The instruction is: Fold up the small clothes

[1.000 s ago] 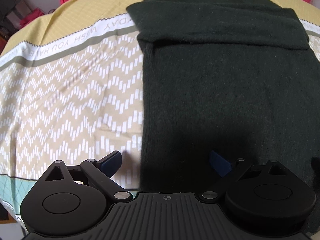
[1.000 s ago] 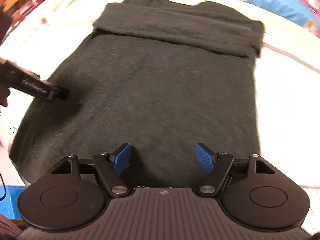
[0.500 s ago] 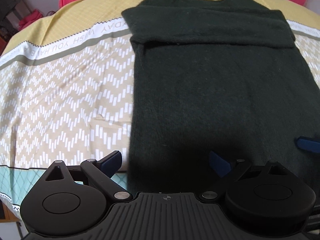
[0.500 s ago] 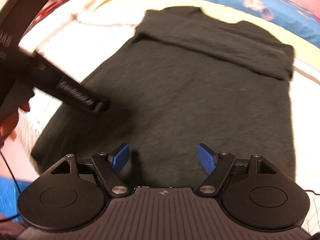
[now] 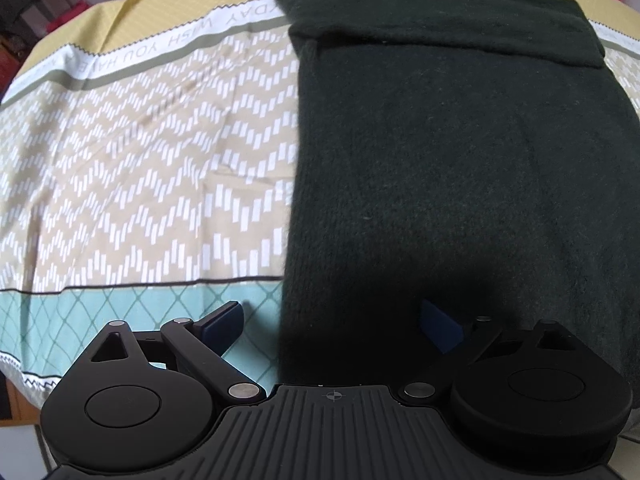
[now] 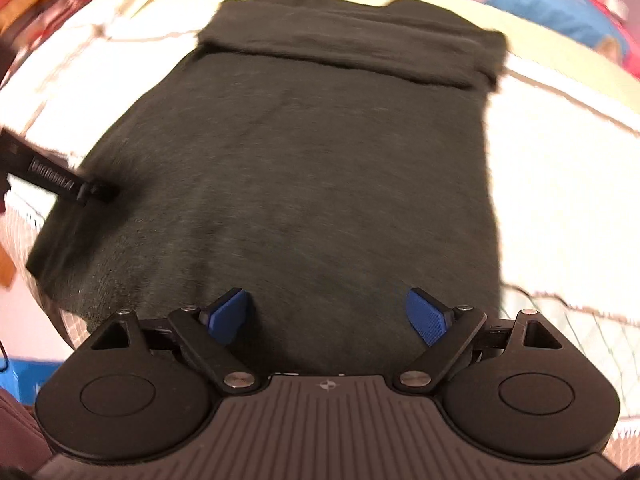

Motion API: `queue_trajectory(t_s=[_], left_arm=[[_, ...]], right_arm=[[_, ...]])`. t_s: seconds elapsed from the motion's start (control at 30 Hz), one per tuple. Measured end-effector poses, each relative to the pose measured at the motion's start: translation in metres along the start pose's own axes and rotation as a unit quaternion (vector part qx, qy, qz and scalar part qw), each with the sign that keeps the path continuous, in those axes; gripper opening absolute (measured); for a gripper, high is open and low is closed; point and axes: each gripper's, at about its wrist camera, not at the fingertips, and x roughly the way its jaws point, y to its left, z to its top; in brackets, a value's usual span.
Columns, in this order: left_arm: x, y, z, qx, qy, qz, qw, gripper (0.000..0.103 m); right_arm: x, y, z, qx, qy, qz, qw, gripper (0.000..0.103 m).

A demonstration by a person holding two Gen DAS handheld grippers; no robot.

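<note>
Left gripper (image 5: 332,316) wide open, holding nothing, hovering over the near-left hem corner of the dark sweater (image 5: 460,140); left finger over the patterned bedsheet (image 5: 140,152), right finger over the knit. Right gripper (image 6: 328,312) also wide open and empty, both blue pads (image 6: 426,314) above the near hem, right of centre. Sweater lies flat on the bed, collar at the far end, sleeves already folded across the chest as a band (image 6: 352,48). Since a second ago the left gripper has shifted back and left, so the teal sheet border now shows near it and the hem edge sits between its fingers; the right view has swung right. Left gripper's body (image 6: 60,184) shows at the sweater's left edge in the right view. Judgement: both are lining up on the hem, probably to pinch it and fold it toward the collar. Nothing grasped yet.
</note>
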Motion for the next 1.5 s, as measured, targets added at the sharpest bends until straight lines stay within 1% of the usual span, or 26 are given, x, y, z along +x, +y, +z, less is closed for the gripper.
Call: queue_trajectory(t_s=[0.17, 0.3, 0.47, 0.77, 1.17, 1.5], left_arm=[[-0.004, 0.002, -0.006, -0.009, 0.004, -0.003, 0.9999, 0.103], [-0.005, 0.007, -0.007, -0.004, 0.004, 0.002, 1.0, 0.103], [-0.006, 0.008, -0.008, -0.001, 0.007, 0.005, 1.0, 0.103], [-0.005, 0.017, -0.013, 0.001, 0.009, 0.018, 0.9998, 0.103], [-0.003, 0.028, -0.022, -0.004, 0.014, 0.019, 0.9997, 0.103], [-0.001, 0.03, -0.024, -0.002, 0.018, 0.013, 0.9998, 0.103]], right_arm=[[-0.008, -0.025, -0.01, 0.062, -0.004, -0.004, 0.998, 0.089], [-0.011, -0.031, -0.013, 0.085, -0.01, -0.006, 0.996, 0.089], [-0.016, -0.035, -0.016, 0.088, -0.017, -0.012, 0.996, 0.089], [-0.018, -0.039, -0.019, 0.103, -0.014, -0.018, 0.994, 0.089], [-0.014, -0.038, -0.02, 0.107, -0.009, -0.02, 0.994, 0.089], [-0.015, -0.041, -0.023, 0.115, -0.009, -0.022, 0.993, 0.089]])
